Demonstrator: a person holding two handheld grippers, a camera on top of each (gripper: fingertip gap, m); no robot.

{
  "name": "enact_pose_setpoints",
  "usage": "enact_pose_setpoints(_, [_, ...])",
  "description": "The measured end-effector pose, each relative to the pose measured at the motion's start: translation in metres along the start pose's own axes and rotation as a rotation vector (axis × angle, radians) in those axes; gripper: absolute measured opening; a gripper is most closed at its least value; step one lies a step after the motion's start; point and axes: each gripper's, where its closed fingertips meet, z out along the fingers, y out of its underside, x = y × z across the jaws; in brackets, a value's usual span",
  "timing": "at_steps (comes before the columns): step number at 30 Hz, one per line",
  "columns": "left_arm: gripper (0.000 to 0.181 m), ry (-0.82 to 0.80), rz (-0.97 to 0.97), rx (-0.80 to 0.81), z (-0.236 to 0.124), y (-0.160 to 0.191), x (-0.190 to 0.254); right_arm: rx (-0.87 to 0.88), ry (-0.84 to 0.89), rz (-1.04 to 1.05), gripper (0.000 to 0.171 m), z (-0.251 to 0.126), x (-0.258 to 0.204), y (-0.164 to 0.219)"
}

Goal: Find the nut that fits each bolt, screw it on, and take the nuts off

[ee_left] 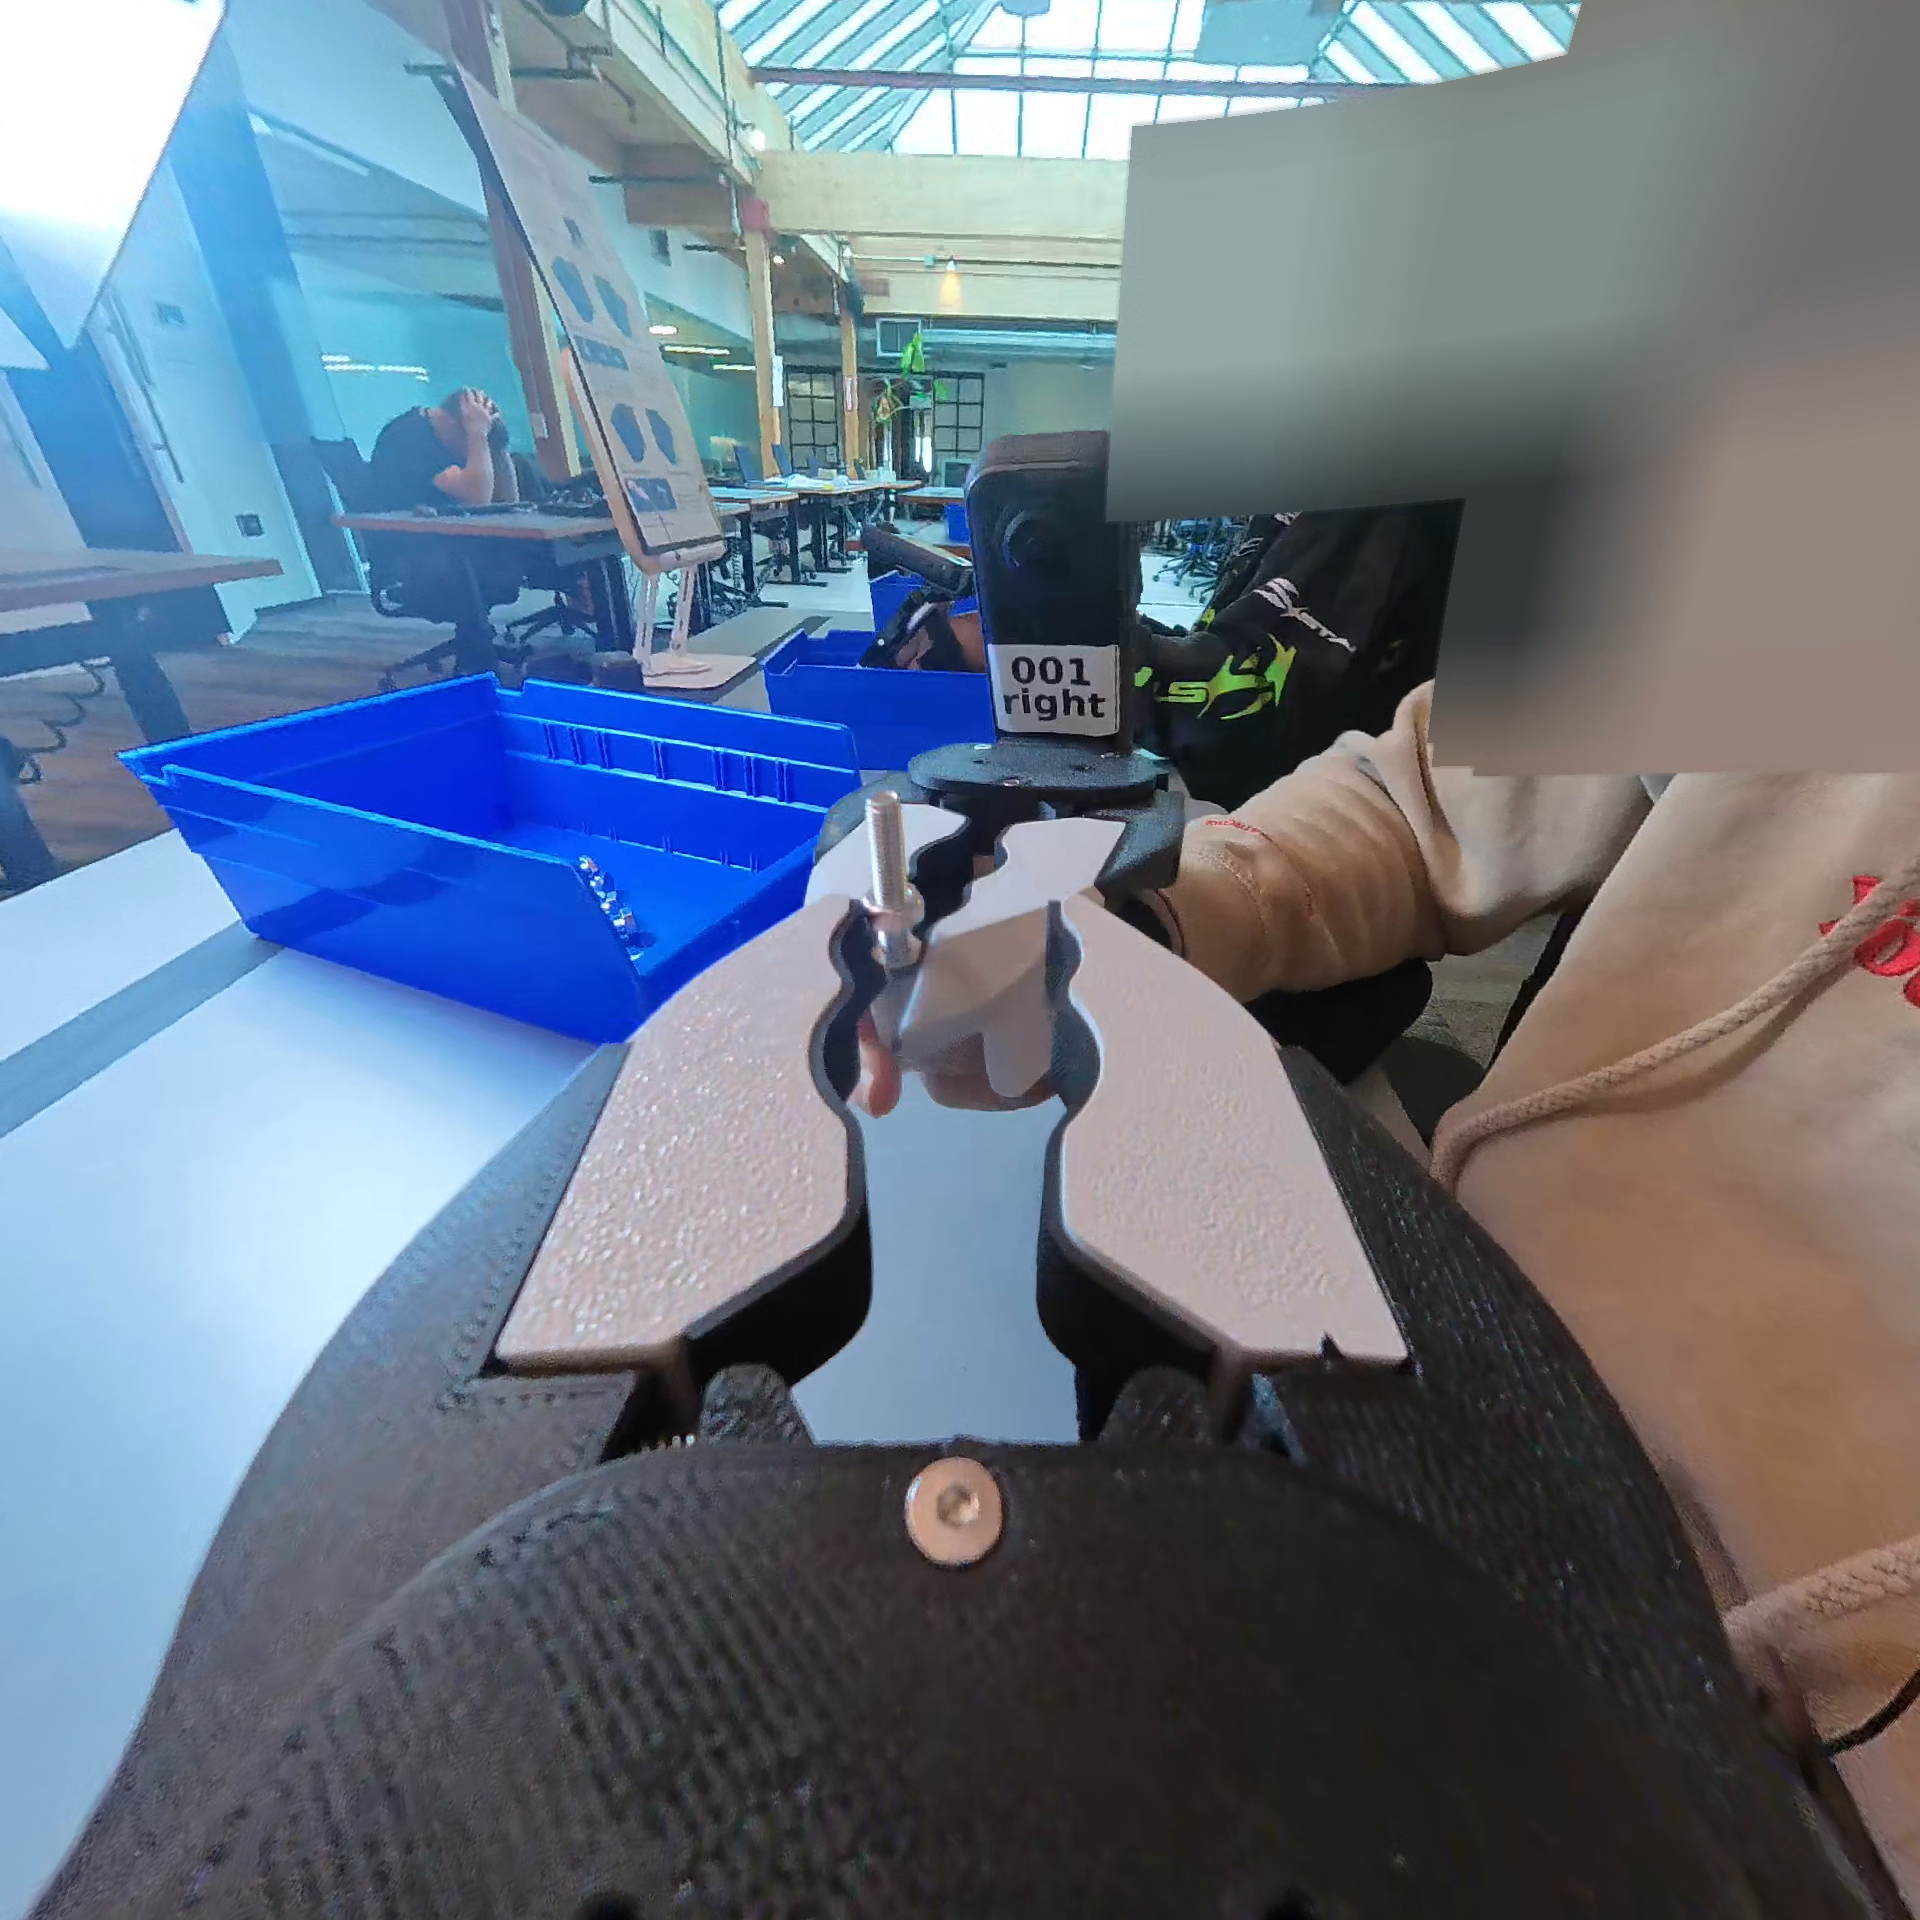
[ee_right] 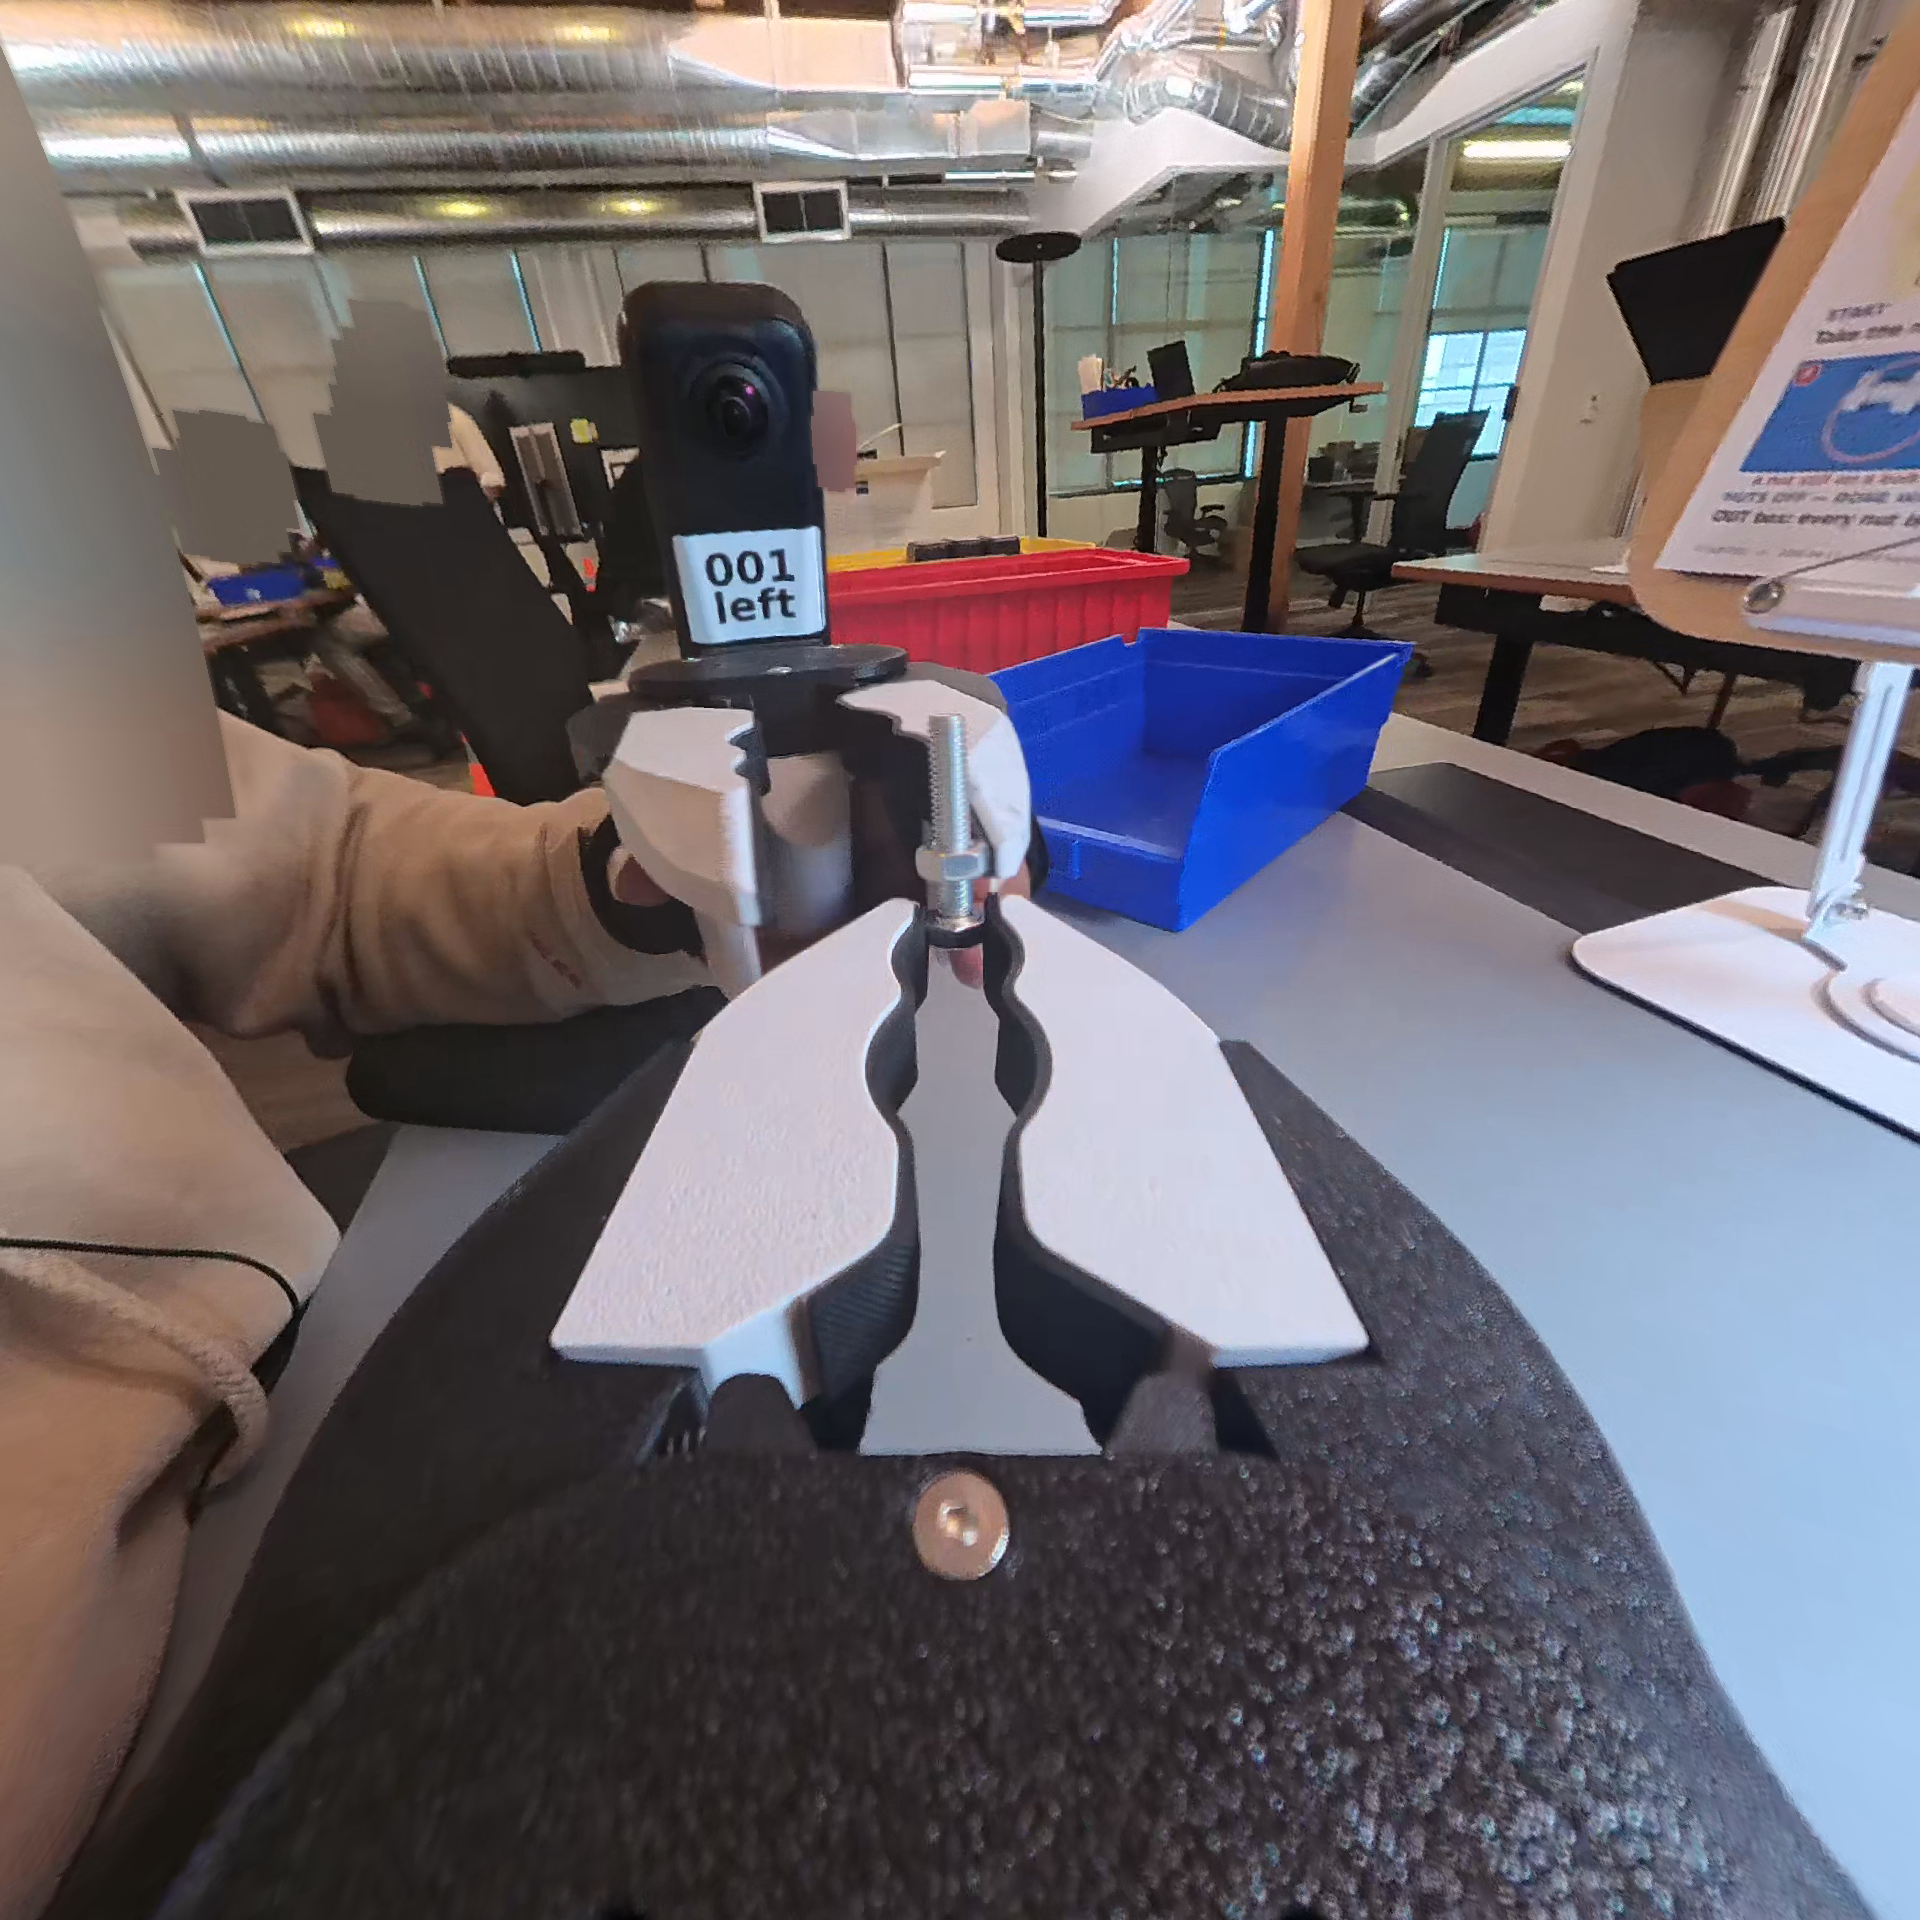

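Your right gripper (ee_right: 951,920) pinches the bolt (ee_right: 948,774) upright; your left gripper (ee_left: 883,935) hugs its nut (ee_right: 951,862). Next, twist the nut.

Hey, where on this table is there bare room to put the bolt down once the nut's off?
Bare grey tabletop lies between the right gripper, the blue bin and the white stand base. In the left wrist view, more lies left of the left gripper, before the bin. It is crowded where both grippers meet around the bolt.
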Motion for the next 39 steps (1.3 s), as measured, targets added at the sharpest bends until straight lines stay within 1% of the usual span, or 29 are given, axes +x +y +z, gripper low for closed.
enact_pose_setpoints(1, [0.034,0.003,-0.011,-0.006,-0.002,0.0,-0.001,0.006,0.011,0.015,0.01,-0.001,0.003,0.0])
enact_pose_setpoints(2, [0.018,0.034,-0.006,0.007,-0.005,-0.003,0.003,0.01,0.034,0.03,0.01,-0.002,0.009,-0.001])
enact_pose_setpoints(3, [0.015,0.046,-0.01,0.037,-0.008,-0.008,0.005,0.014,0.057,0.05,0.01,-0.004,0.015,-0.001])
enact_pose_setpoints(6, [0.019,0.013,-0.016,0.033,-0.008,-0.008,-0.001,0.028,0.08,0.09,0.01,-0.007,0.025,-0.001])
enact_pose_setpoints(8, [0.026,-0.046,-0.033,0.023,-0.004,-0.003,-0.012,0.024,0.063,0.068,0.01,-0.004,0.019,0.0])
enact_pose_setpoints(9, [0.032,-0.062,-0.042,0.009,-0.002,0.0,-0.015,0.019,0.047,0.059,0.01,-0.002,0.014,0.001])
enact_pose_setpoints(10, [0.034,-0.066,-0.045,-0.006,0.001,0.003,-0.016,0.013,0.03,0.052,0.01,0.001,0.01,0.003])
enact_pose_setpoints(12, [0.035,-0.053,-0.039,-0.02,0.004,0.005,-0.012,0.003,0.014,0.04,0.01,0.004,0.005,0.005])
enact_pose_setpoints(15, [0.037,-0.043,-0.04,-0.027,0.002,0.004,-0.008,0.014,0.038,0.046,0.01,0.001,0.011,0.004])
enact_pose_setpoints(17, [0.018,0.003,-0.046,0.012,-0.004,-0.003,-0.004,0.029,0.084,0.058,0.01,-0.003,0.021,0.002])
enact_pose_setpoints(18, [0.018,-0.001,-0.054,0.038,-0.006,-0.008,-0.004,0.037,0.104,0.065,0.01,-0.005,0.026,0.001])
enact_pose_setpoints(20, [0.021,-0.022,-0.048,0.036,-0.006,-0.008,-0.008,0.05,0.117,0.08,0.01,-0.007,0.031,0.0])
enact_pose_setpoints(23, [0.03,-0.091,-0.041,0.014,-0.001,-0.002,-0.018,0.045,0.077,0.06,0.01,-0.002,0.02,0.002])
enact_pose_setpoints(24, [0.033,-0.097,-0.042,0.003,0.001,0.0,-0.019,0.04,0.058,0.052,0.01,0.0,0.015,0.004])
enact_pose_setpoints(26, [0.033,-0.08,-0.042,-0.003,0.004,0.002,-0.015,0.029,0.039,0.043,0.01,0.003,0.009,0.006])
enact_pose_setpoints(27, [0.031,-0.068,-0.037,-0.008,0.004,0.002,-0.012,0.031,0.042,0.046,0.01,0.003,0.01,0.006])
enact_pose_setpoints(28, [0.034,-0.069,-0.037,-0.005,0.003,0.001,-0.012,0.037,0.05,0.053,0.01,0.002,0.013,0.005])
enact_pose_setpoints(29, [0.027,-0.053,-0.035,-0.002,0.001,-0.001,-0.01,0.046,0.07,0.062,0.01,0.0,0.018,0.003])
enact_pose_setpoints(30, [0.009,0.004,-0.033,0.019,-0.003,-0.005,-0.002,0.056,0.094,0.071,0.01,-0.003,0.024,0.002])
enact_pose_setpoints(31, [0.011,-0.005,-0.04,0.048,-0.005,-0.01,-0.003,0.063,0.111,0.078,0.01,-0.006,0.03,0.0])
enact_pose_setpoints(33, [0.017,-0.041,-0.033,0.053,-0.006,-0.012,-0.009,0.073,0.125,0.078,0.01,-0.009,0.034,-0.002])
enact_pose_setpoints(37, [0.032,-0.133,-0.04,0.015,-0.001,-0.003,-0.024,0.061,0.075,0.069,0.01,-0.002,0.02,0.002])
enact_pose_setpoints(39, [0.033,-0.125,-0.035,-0.007,0.003,0.001,-0.021,0.048,0.057,0.057,0.01,0.002,0.014,0.004])
